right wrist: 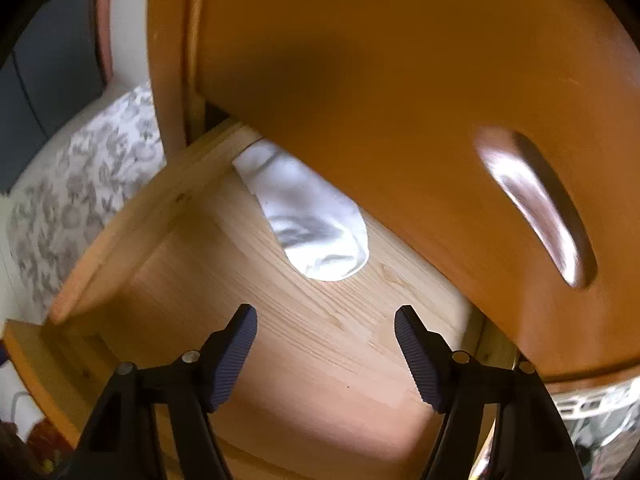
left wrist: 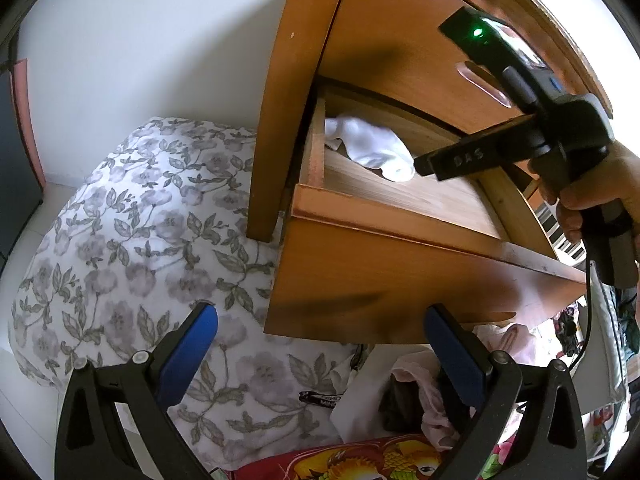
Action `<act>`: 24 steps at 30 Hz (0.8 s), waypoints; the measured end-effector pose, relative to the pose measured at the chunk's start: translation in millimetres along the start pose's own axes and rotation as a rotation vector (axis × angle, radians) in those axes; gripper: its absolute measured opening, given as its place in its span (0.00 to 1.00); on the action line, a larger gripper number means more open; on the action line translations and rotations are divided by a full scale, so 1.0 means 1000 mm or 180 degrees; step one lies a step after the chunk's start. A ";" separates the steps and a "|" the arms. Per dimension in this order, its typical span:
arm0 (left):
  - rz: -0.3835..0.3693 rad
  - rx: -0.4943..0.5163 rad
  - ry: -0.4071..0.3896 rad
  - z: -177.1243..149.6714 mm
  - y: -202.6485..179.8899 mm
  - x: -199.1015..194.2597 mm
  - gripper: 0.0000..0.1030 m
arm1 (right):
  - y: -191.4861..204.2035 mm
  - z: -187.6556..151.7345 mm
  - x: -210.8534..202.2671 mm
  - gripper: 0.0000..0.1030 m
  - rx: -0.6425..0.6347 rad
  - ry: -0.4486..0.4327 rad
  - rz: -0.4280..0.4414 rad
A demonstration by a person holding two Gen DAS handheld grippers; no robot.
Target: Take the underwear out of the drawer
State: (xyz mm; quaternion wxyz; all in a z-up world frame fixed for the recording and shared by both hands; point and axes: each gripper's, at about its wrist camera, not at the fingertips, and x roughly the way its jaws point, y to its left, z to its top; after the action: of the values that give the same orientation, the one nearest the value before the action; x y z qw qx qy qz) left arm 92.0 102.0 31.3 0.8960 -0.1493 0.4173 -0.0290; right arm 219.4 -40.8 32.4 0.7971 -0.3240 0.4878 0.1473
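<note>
Currently left gripper hangs open and empty below the drawer front. Right gripper is open over the drawer floor, nothing between its pads. White garment lies at the back, partly under the upper drawer. Risk: pads strike that panel, or pinch only a fold that slips.
</note>
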 end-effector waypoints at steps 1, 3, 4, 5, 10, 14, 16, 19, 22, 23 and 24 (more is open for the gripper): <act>0.0004 -0.0002 0.0003 0.000 0.000 0.000 1.00 | 0.004 0.001 0.002 0.71 -0.0080 0.0010 -0.0034; 0.0005 -0.0006 0.0013 0.000 0.001 0.001 1.00 | 0.010 0.002 0.006 0.69 -0.0204 0.0044 -0.0081; 0.0007 -0.0007 0.0018 0.000 0.001 0.001 1.00 | 0.012 0.003 0.008 0.67 -0.0253 0.0059 -0.0094; 0.0009 -0.0008 0.0022 0.000 0.002 0.002 1.00 | 0.014 0.004 0.010 0.67 -0.0289 0.0069 -0.0108; 0.0006 -0.0019 0.0049 0.000 0.003 0.004 1.00 | 0.025 0.005 0.021 0.65 -0.0533 0.0115 -0.0280; 0.0011 -0.0021 0.0063 0.000 0.004 0.006 1.00 | 0.034 0.006 0.028 0.64 -0.0703 0.0146 -0.0399; 0.0018 -0.0024 0.0068 0.000 0.005 0.007 1.00 | 0.036 0.007 0.030 0.62 -0.0760 0.0145 -0.0459; 0.0026 -0.0033 0.0079 -0.001 0.006 0.009 1.00 | 0.040 0.009 0.034 0.61 -0.0856 0.0123 -0.0546; 0.0032 -0.0035 0.0092 -0.002 0.007 0.011 1.00 | 0.046 0.011 0.038 0.56 -0.0989 0.0070 -0.0652; 0.0033 -0.0035 0.0096 -0.002 0.007 0.011 1.00 | 0.048 0.010 0.038 0.54 -0.1041 0.0050 -0.0702; 0.0033 -0.0035 0.0098 -0.002 0.007 0.012 1.00 | 0.050 0.010 0.040 0.51 -0.1091 0.0037 -0.0738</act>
State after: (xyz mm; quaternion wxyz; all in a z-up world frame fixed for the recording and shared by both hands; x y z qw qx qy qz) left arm 97.5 106.4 19.5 0.8887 -0.1516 0.4320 -0.0244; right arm 218.1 0.1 -17.9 0.7392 -0.5097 0.4195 0.1335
